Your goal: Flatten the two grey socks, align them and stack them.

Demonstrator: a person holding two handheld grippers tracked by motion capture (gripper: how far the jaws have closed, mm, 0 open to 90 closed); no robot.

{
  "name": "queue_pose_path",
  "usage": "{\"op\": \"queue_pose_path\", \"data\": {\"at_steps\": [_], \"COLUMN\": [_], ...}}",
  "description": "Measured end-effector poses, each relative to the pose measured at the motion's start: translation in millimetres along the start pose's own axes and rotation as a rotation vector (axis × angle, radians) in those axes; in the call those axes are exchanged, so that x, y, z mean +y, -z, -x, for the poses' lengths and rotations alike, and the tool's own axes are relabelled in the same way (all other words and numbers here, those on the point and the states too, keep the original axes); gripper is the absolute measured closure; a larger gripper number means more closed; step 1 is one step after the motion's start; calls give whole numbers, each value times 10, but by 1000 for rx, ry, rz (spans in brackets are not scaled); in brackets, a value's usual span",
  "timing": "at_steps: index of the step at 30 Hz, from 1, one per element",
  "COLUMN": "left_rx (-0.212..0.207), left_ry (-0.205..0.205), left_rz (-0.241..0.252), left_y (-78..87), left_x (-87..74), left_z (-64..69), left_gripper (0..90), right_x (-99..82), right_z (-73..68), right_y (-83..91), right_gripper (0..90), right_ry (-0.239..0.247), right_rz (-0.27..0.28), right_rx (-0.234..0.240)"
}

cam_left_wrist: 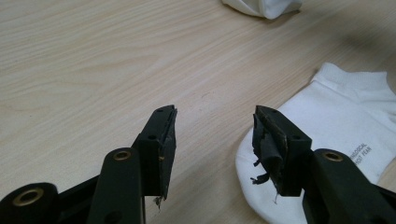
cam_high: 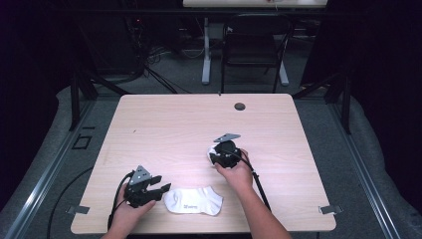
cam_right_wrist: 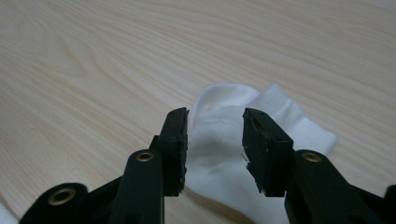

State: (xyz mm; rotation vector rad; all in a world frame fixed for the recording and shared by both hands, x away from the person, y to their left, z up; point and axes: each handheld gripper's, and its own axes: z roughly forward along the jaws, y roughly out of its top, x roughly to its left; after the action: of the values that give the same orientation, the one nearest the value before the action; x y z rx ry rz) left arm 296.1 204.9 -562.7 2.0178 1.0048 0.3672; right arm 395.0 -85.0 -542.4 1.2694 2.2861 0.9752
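Right gripper (cam_right_wrist: 215, 149) hovers open-jawed over 1 crumpled white sock (cam_right_wrist: 261, 121).

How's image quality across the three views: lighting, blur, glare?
High view: table evenly lit, room behind nearly black, flat sock slightly blown out. Left gripper view: jaws sharp, sock print readable, second sock soft at the top edge. Right gripper view: crumpled sock in soft shade between the jaws, wood grain crisp, no glare.
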Motion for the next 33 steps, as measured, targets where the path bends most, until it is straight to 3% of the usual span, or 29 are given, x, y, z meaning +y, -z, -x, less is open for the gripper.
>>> {"op": "queue_pose_path", "data": {"at_steps": [6, 14, 18, 23, 33], "left_rx": [-2, 4, 5, 5, 7], "left_ry": [6, 7, 7, 6, 5], "left_rz": [-3, -3, -4, -2, -10], "left_y": [13, 10, 4, -1, -8], "left_x": [-7, -15, -19, -19, -19], "left_z": [-19, -16, -11, -11, -1], "left_gripper": [497, 496, 496, 496, 503], "right_x": [7, -33, -60, -58, -3], "right_z": [-83, -112, -112, -156, -363], "right_y": [-164, -191, -161, -89, 122], "right_gripper": [581, 836, 882, 887, 888], "right_ry": [18, 29, 16, -1, -46], "right_rz": [-49, -114, -119, -105, -14], "right_rx": [-25, -54, -44, -16, 61]}}
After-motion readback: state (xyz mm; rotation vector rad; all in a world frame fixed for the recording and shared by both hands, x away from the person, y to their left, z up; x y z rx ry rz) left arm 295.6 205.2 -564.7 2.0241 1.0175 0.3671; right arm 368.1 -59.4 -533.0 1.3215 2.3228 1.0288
